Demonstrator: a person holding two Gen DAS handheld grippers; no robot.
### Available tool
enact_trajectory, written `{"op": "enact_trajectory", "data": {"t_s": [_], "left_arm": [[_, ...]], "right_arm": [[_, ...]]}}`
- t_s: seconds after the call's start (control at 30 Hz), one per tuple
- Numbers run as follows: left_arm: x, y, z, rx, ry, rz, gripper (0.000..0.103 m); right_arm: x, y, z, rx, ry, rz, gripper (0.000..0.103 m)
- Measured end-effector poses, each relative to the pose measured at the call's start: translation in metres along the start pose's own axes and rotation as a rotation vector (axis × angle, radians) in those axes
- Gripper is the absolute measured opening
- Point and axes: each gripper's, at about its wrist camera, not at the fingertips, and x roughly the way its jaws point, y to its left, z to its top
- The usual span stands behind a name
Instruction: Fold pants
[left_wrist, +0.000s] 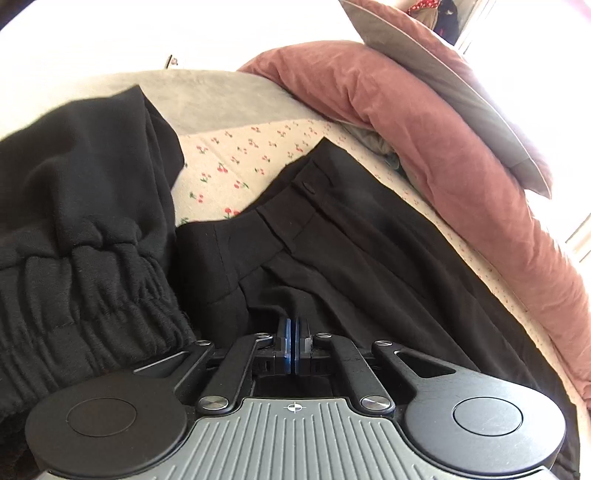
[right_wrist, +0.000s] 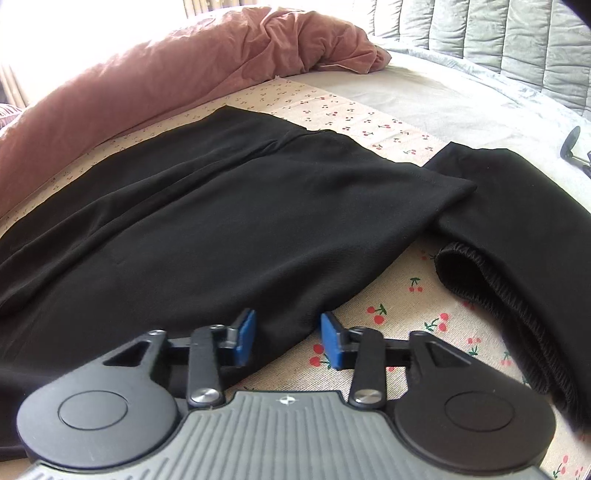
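Left gripper (left_wrist: 294, 345): your blue pads are pressed together, clenched on a fold of the black dress pants (left_wrist: 369, 266) just below the waistband; a thin bit of cloth seems caught between them, though the pinch itself is partly hidden.
Right gripper (right_wrist: 288, 338): your jaws stand apart, released, with the lower edge of the dress pants (right_wrist: 221, 221) lying between and under the blue pads; they grasp nothing.
Dress pants: they lie spread flat on the cherry-print sheet (left_wrist: 236, 173), waistband with its button (left_wrist: 307, 187) toward the far side in the left wrist view.
Black sweatpants (left_wrist: 74, 221): a second garment with a gathered elastic waist lies just beside the dress pants on your left; in the right wrist view it (right_wrist: 517, 236) sits at the right, its top edge tucked under a corner of the dress pants.
Pink duvet (right_wrist: 184, 74): bunched along the far side of the bed.
Grey quilt (right_wrist: 498, 33): beyond the sheet.
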Motion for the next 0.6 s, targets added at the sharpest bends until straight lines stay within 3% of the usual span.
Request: {"op": "enact_trajectory", "data": {"t_s": [0.17,0.3,0.37,0.5,0.53,0.6], "left_arm": [[-0.012,0.03,-0.004,-0.065,0.004,0.051,0.0],[-0.02,0.032,-0.007,-0.008,-0.006,0.025,0.002],[-0.025,0.032,-0.008,-0.006,-0.014,0.07,0.0],[-0.022,0.038,-0.007,-0.023,0.013,0.021,0.001],[-0.018,0.039,-0.007,-0.033,0.028,0.005,0.007],[-0.01,0.038,-0.005,-0.055,0.053,0.008,0.01]], "right_arm": [[-0.007,-0.01,0.0,0.039,0.0,0.078,0.004],[-0.011,-0.009,-0.001,0.042,-0.01,0.092,0.001],[-0.014,-0.009,-0.001,0.038,-0.022,0.087,0.001],[-0.016,-0.013,0.002,0.065,-0.046,0.068,0.0],[-0.015,-0.012,0.003,0.066,-0.04,0.07,0.0],[-0.014,-0.009,0.0,0.052,-0.027,0.055,0.002]]}}
